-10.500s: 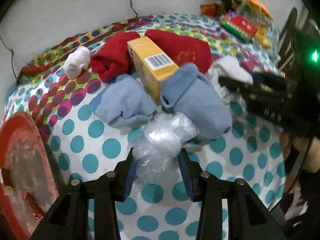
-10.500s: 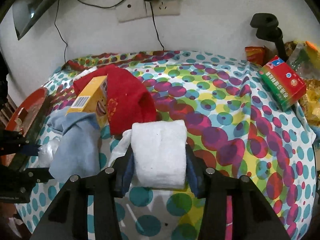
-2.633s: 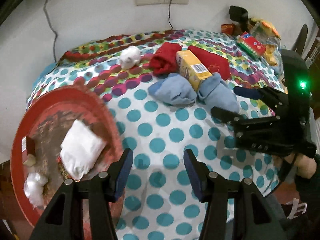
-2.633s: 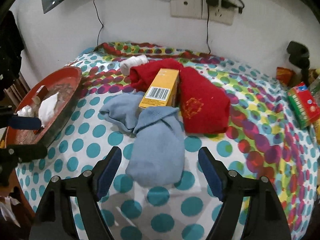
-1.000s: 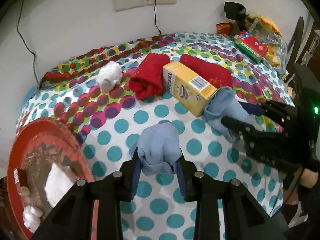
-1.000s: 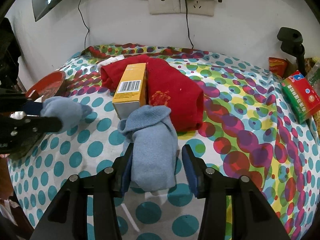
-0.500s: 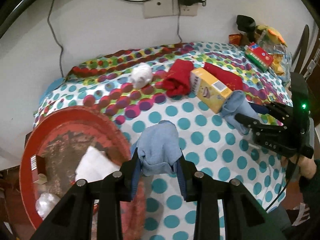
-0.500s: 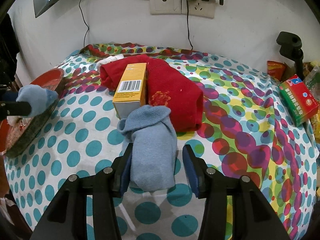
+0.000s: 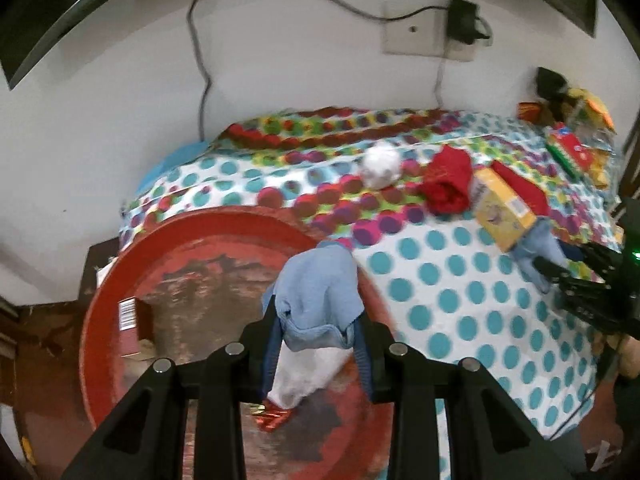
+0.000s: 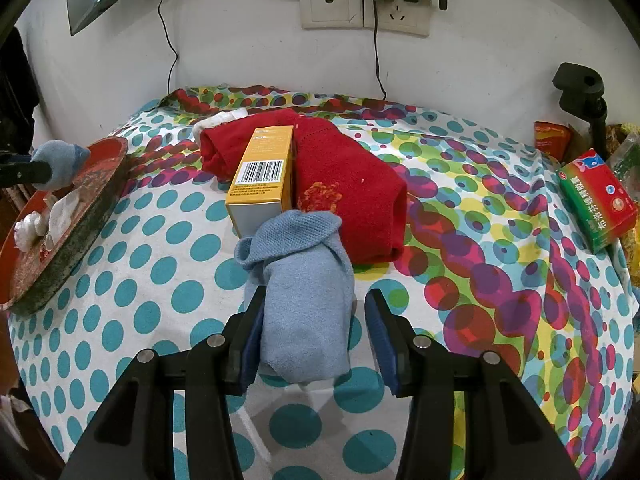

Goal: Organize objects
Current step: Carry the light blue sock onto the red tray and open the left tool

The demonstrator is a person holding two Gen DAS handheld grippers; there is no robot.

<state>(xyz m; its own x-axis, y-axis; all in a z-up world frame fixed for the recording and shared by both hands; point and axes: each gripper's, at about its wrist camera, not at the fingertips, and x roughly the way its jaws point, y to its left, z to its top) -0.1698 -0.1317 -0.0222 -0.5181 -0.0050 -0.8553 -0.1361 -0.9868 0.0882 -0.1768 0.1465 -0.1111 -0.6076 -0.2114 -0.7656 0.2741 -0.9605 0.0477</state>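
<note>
The left tongs are closed on a blue sock, which bunches up between the two blue pads and hangs above the red tray. Directly below the tongs a white cloth lies in the tray, with a scrap of red foil just nearer. A small carton rests in the tray to the left of the tongs. Ahead and to the right, on the dotted tabletop, sit a white ball of fabric, a red sock and a yellow box.

The right tongs stand narrow around a second blue sock that lies on the tabletop. The left pad touches the sock; the right pad shows a slight gap, so whether the grip is firm cannot be told. The sock's far end touches the yellow box, which lies straight ahead with its barcode up. A red cloth lies ahead and slightly right, against the box and the sock. Far to the right, near the tabletop's edge, is a green and red box. Far to the left, the tray overhangs the tabletop's edge.
</note>
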